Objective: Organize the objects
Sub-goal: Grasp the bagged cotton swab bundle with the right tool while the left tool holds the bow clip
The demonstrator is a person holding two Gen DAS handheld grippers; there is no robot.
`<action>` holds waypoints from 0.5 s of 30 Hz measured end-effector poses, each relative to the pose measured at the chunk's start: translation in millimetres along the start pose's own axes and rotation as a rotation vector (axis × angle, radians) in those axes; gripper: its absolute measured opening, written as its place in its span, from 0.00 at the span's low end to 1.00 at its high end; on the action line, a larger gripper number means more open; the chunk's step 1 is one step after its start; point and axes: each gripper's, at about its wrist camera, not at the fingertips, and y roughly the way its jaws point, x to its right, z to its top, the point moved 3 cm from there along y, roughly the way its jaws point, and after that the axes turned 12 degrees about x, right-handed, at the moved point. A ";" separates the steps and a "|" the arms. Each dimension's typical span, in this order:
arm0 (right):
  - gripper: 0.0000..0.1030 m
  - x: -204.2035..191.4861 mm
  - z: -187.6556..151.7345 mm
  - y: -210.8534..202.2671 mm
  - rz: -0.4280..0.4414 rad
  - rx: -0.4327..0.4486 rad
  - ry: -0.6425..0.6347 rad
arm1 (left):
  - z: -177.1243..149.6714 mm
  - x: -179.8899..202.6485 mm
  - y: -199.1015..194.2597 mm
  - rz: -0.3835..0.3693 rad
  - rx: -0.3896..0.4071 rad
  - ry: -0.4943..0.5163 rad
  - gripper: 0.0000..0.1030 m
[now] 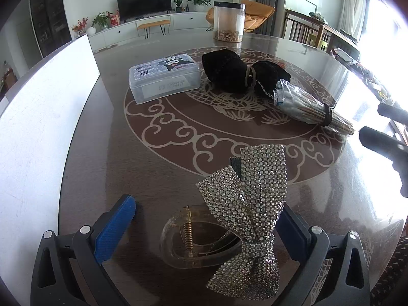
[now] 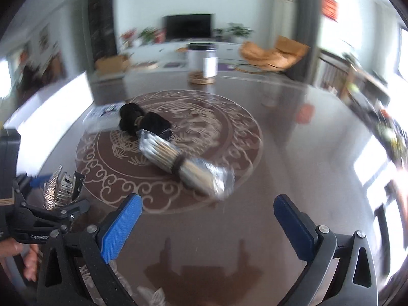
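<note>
The bow clip [image 1: 244,204], a rhinestone bow on a clear claw clip with a brass spring, lies nearest the left wrist camera. It rests on the desk [image 1: 158,168] between the 2 blue pads of the left tongs [image 1: 206,219]. The left pad [image 1: 114,227] stands clear of it. The right pad is partly hidden behind the bow, so contact there cannot be told. The left tongs stand fully open and grip nothing.

Farther back on the desk, within the round ornament:
- 1 clear lidded box [image 1: 163,76] with a cartoon label, at the left.
- 1 black fabric item [image 1: 242,74], tied at the middle with a band, right of the box.
- 1 bundle of sticks [image 1: 303,104] in a plastic wrap, bound with a dark band, its near end touching the black item.
- 1 clear jar [image 1: 229,21] with a black lid, at the far edge.

A white board [image 1: 43,117] stands along the left side of the desk.

The right tongs [image 2: 206,227] hang above bare desk surface, wide open and empty. In the right wrist view, which is blurred, the bundle [image 2: 178,163] lies ahead of the pads, well apart from them. The bow clip [image 2: 60,188] shows at the left edge of that view, inside the left tongs.
</note>
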 end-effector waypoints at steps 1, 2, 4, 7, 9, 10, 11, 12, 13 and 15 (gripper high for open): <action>1.00 -7.7 4.8 12.5 0.050 -0.038 -0.069 | 0.6 -0.1 0.0 -0.002 -0.002 0.000 1.00; 1.00 -16.9 7.8 26.4 0.105 -0.084 -0.141 | 1.0 0.8 0.0 -0.003 -0.007 0.004 1.00; 1.00 -34.1 8.8 52.1 0.146 -0.157 -0.279 | 4.8 -1.0 1.1 -0.016 -0.038 0.015 1.00; 0.99 -41.7 8.8 76.6 0.163 -0.210 -0.323 | 8.1 -2.1 2.2 -0.036 -0.072 0.024 1.00; 0.88 -34.4 11.1 86.3 0.207 -0.256 -0.230 | 10.6 -3.2 -0.8 -0.036 -0.055 0.026 0.80; 0.70 -29.7 12.4 88.9 0.222 -0.273 -0.171 | 11.4 -3.1 -2.3 -0.032 -0.047 0.038 0.74; 0.43 -23.8 13.7 88.5 0.232 -0.282 -0.106 | 11.6 -2.1 -3.8 -0.036 -0.037 0.048 0.58; 0.40 -20.3 13.0 86.4 0.246 -0.291 -0.055 | 12.1 -0.2 -6.6 -0.043 -0.028 0.051 0.50; 0.34 -19.8 12.0 83.9 0.242 -0.297 -0.036 | 13.0 0.6 -8.8 -0.031 -0.024 0.058 0.50; 0.30 -19.7 5.6 71.7 0.228 -0.295 -0.016 | 13.7 1.2 -13.1 -0.015 -0.006 0.066 0.49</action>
